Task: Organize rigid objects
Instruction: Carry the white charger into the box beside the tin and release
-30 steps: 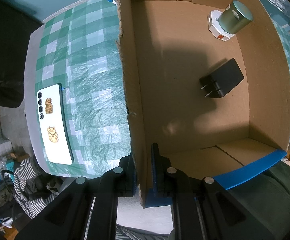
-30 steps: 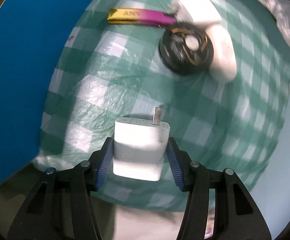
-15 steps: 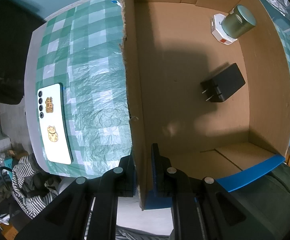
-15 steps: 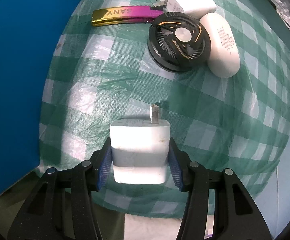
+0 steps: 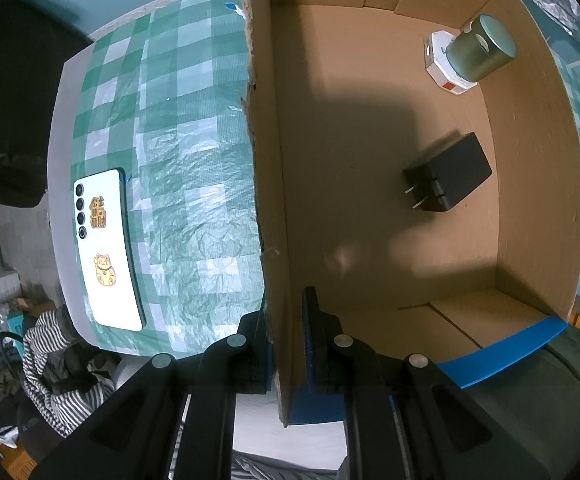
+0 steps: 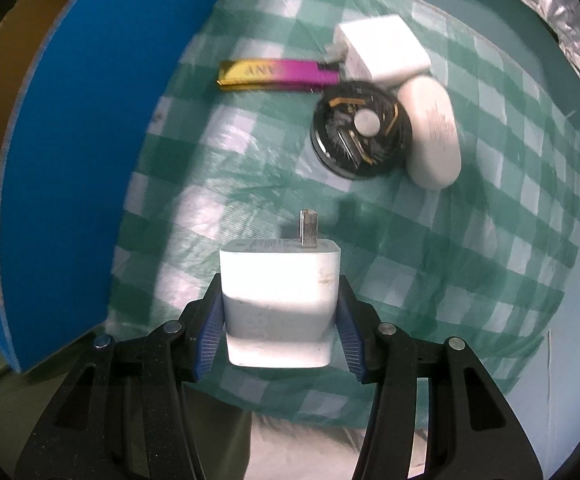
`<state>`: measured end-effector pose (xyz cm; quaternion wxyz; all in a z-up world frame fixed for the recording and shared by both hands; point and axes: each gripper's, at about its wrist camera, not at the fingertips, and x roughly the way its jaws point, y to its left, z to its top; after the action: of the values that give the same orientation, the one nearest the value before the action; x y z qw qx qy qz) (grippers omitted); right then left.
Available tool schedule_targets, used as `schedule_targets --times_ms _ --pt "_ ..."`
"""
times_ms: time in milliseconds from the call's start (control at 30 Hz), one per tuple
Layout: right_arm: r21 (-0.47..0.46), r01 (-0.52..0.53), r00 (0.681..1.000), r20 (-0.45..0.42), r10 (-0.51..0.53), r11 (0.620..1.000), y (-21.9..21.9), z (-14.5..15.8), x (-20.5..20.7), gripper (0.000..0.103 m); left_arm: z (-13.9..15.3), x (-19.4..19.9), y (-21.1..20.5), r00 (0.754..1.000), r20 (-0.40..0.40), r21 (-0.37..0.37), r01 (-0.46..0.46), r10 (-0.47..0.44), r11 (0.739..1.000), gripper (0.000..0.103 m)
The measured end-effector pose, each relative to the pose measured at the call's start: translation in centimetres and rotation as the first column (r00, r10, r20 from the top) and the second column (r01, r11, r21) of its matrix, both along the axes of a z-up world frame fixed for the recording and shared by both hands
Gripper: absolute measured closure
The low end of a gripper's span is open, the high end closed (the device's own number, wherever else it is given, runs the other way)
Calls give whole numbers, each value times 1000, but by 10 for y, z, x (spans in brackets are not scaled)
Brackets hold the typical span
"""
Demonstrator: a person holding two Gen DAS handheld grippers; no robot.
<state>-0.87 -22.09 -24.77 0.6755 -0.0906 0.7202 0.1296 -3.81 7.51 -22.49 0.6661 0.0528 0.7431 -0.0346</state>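
**Charger in the air, box wall in the way**

While the right gripper [image 6: 280,320] clamps the white charger [image 6: 278,300] by its two flat sides, the plug prong points away from the camera and the block hangs clear above the checked cloth [image 6: 430,280]. The blue pads [image 6: 210,328] bear only on the lower part of the smooth shell, so a jolt or a knock could twist it out of the grip. Just to the left rises the blue outer face of the box [image 6: 70,160]; if the charger crosses too low, the prong or the body may catch the rim and be dragged loose. Farther off on the cloth lie a lighter [image 6: 278,76], a round fan [image 6: 360,130], a white case [image 6: 432,132] and a second white charger [image 6: 382,50], bunched together, touching or nearly so.

In the left wrist view, the left gripper [image 5: 286,344] is closed on the near wall of the box [image 5: 268,200], one finger inside, one outside. That pinch steadies the box; should it slip, a bump from the load could shove the box across the cloth. On the floor inside lie a black charger [image 5: 450,178] and, farther back, a green tin [image 5: 482,48] against a white carton [image 5: 440,66]. A careless drop could strike the black charger. A phone [image 5: 106,248] lies outside, well apart.
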Motion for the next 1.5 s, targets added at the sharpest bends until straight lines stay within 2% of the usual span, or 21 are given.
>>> schedule_targets --times_ms 500,567,633,967,1133,1500 --pt "24 -74 996 55 72 997 31 69 31 52 -3 -3 5 1000 3 -3 -12 12 1000 93" --pt "31 -85 994 66 83 996 33 83 22 52 -3 -4 5 1000 5 -4 -13 13 1000 93" --pt "41 -102 992 80 98 994 38 79 24 52 -3 -4 5 1000 5 -4 -12 12 1000 93" --pt "76 -189 974 139 177 979 79 105 40 52 -2 -6 6 1000 11 -2 -15 15 1000 93" --pt "79 -232 963 155 218 969 102 109 47 52 -1 -7 7 1000 12 -4 -17 17 1000 93" --pt "53 -323 937 155 311 945 150 95 55 52 0 -9 9 1000 17 -3 -13 13 1000 93"
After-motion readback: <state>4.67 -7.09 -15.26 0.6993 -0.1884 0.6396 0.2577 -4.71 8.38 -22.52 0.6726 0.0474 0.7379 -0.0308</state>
